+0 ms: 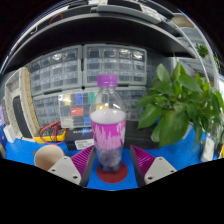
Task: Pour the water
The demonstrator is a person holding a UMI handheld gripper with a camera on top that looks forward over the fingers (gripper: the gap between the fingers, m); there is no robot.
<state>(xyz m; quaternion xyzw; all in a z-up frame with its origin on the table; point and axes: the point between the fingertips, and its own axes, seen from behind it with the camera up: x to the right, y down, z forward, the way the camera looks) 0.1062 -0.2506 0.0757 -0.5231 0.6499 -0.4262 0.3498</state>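
A clear plastic bottle (pixel 108 125) with a purple cap (pixel 106 80) was seen standing upright between the gripper's (pixel 108 162) fingers, on a red coaster (pixel 110 175) on the blue tabletop (pixel 185 150). The magenta pads (pixel 84 158) were held close at either side of its base, but whether they pressed on it could not be told. A tan cup (pixel 48 156) was placed to the left, a leafy green plant (pixel 180 100) to the right, and drawer cabinets (pixel 70 75) behind
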